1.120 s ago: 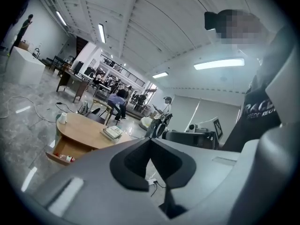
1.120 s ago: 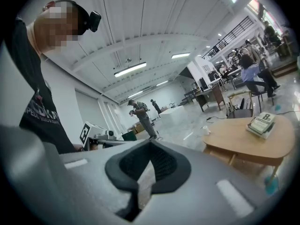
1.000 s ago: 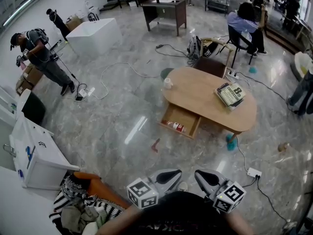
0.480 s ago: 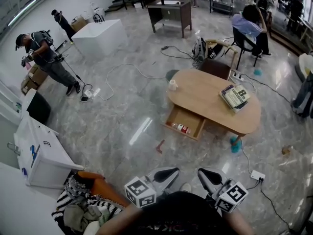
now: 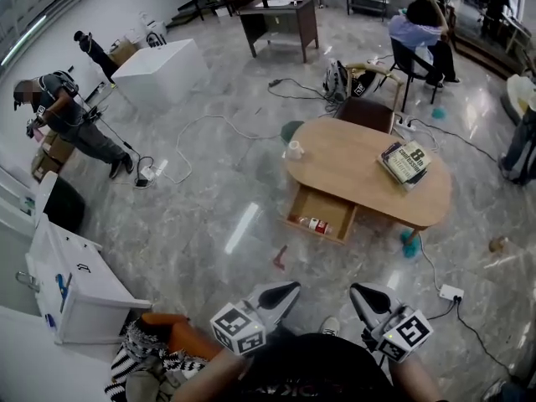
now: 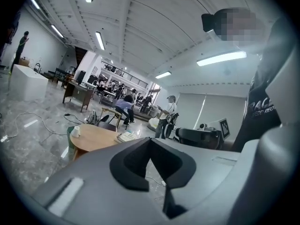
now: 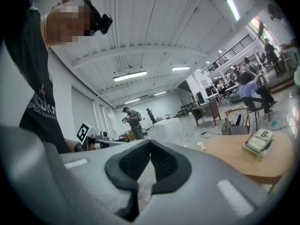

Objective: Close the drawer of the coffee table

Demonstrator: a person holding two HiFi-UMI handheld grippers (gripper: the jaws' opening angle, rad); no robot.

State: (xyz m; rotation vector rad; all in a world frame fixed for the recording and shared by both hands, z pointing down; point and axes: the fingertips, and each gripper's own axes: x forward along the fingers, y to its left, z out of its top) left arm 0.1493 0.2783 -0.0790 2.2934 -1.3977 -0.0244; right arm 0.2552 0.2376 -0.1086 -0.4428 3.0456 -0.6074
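At the bottom centre of the head view, the left gripper [image 5: 287, 289] and the right gripper [image 5: 358, 292] point up the frame side by side, each with its jaws pressed together on nothing. Well apart from them, right of centre, the coffee table [image 5: 352, 170] stands on the marble floor with its drawer [image 5: 328, 208] pulled out toward the lower left, and small red-and-white items [image 5: 311, 223] lie inside it. On the tabletop a white cup [image 5: 294, 149] sits near the left end and a stack of books [image 5: 405, 162] toward the right — a small red object [image 5: 280, 258] lies on the floor between drawer and grippers.
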